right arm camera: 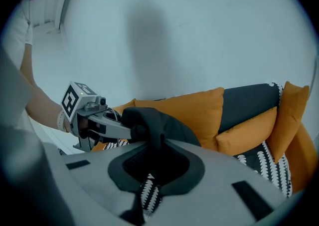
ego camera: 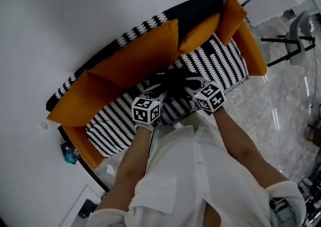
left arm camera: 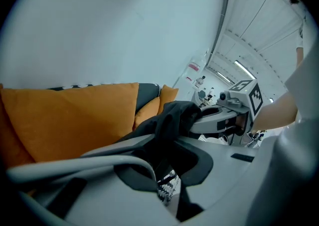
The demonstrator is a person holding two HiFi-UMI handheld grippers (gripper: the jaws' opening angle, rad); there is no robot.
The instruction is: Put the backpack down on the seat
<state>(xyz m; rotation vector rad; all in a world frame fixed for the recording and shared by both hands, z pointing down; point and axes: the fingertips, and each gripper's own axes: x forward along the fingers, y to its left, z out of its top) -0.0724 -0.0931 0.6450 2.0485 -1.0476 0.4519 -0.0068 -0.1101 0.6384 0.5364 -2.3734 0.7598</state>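
A black backpack hangs just above the black-and-white striped seat of a sofa. My left gripper is shut on the bag's black fabric from the left. My right gripper is shut on the same fabric from the right. In the left gripper view the black cloth fills the gap between the jaws, and the right gripper pinches it just beyond. The right gripper view shows the left gripper clamped on the bag's bunched top. The bag's lower part is hidden.
Orange cushions line the sofa back against a white wall. A grey chair on a black stand stands on the marble floor to the right. A small blue item lies on the floor by the sofa's left end.
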